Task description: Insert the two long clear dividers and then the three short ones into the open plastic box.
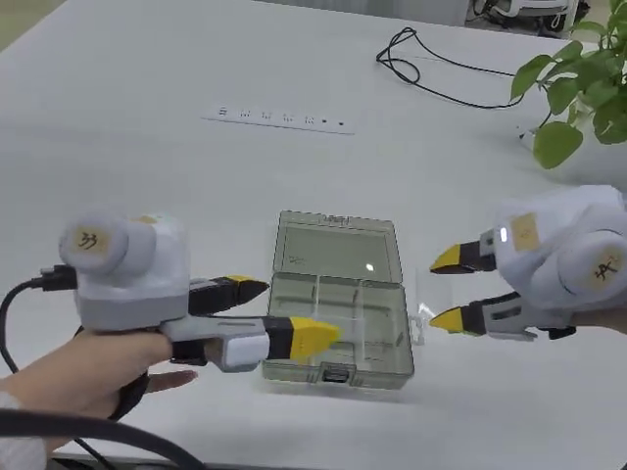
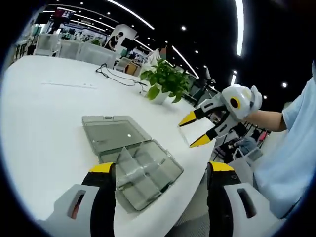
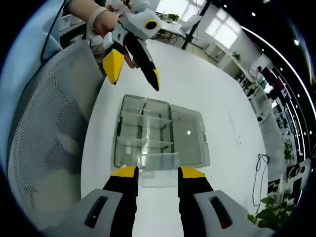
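The clear plastic box (image 1: 338,333) lies open in the middle of the white table, its lid (image 1: 335,247) folded flat behind it. Clear dividers stand inside the base (image 3: 143,133) and split it into compartments. My left gripper (image 1: 284,311) hovers open at the box's left front corner, one jaw on each side of the base (image 2: 140,165). My right gripper (image 1: 449,289) is open just right of the box. A clear divider (image 3: 158,165) lies flat on the table at the box's edge, right in front of the right gripper (image 3: 158,173).
A white power strip (image 1: 279,117) lies at the back of the table, with a black cable (image 1: 431,73) and a potted plant (image 1: 578,83) at the back right. A grey mesh chair (image 3: 44,138) stands at the table's near edge.
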Motion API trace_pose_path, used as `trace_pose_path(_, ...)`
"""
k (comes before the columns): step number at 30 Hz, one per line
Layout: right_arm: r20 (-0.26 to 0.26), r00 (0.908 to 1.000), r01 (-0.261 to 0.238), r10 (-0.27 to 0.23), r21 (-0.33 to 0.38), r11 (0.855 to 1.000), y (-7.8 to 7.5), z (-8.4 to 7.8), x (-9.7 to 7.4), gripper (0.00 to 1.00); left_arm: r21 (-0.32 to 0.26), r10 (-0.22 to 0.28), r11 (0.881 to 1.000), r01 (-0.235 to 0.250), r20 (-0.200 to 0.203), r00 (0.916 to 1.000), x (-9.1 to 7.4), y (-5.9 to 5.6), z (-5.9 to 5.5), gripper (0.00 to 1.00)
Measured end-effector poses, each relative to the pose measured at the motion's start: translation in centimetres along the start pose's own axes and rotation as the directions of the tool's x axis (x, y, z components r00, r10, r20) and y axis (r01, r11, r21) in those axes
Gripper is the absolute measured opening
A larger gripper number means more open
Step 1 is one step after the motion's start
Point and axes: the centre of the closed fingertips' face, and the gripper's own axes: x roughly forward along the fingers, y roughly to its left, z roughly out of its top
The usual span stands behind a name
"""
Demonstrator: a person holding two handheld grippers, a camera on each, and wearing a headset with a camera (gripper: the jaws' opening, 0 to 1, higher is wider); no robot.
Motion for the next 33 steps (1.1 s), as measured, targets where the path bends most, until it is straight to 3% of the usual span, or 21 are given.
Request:
trace_pose_path(1,0.003,1.0,0.001,-0.001,-0.022,1.0,0.1,0.7,0.0,0.32,-0.034,-0.031,0.999,0.031,-0.003,0.9995,0.3,-0.5,0.1,0.73)
trace_pose_path(4,-0.013,0.9999,0.006,-0.007,-0.074,0.997,0.2,1.6,0.4,0.32,-0.102,-0.07,0.993,0.065,-0.044,0.9965,1.0,-1.3,-0.2,0.66)
trace_pose_path(8,-0.003,0.9999,0.012,-0.013,-0.115,0.993,0.3,3.1,0.9,0.32,-0.182,-0.087,0.98,0.08,-0.031,0.9957,2.3,-1.8,0.4,0.49)
trace_pose_path(11,0.0,0.9998,0.019,-0.019,-0.134,0.991,0.4,3.9,1.2,0.32,-0.241,-0.087,0.967,0.08,-0.016,0.9961,3.0,-2.1,0.8,0.43)
trace_pose_path(20,0.004,0.9997,0.025,-0.025,-0.133,0.991,0.7,5.3,1.9,0.32,-0.293,-0.077,0.953,0.074,0.002,0.997,4.2,-2.4,0.7,0.21)
trace_pose_path(26,0.013,0.9998,0.019,-0.017,-0.133,0.991,1.0,5.8,1.9,0.32,-0.335,-0.097,0.937,0.098,0.021,0.9951,4.3,-2.8,0.7,0.07)
trace_pose_path(33,0.027,0.9996,0.016,-0.013,-0.119,0.993,1.2,6.1,1.7,0.32,-0.362,-0.101,0.927,0.1,0.018,0.9948,4.1,-2.8,0.5,0.0)
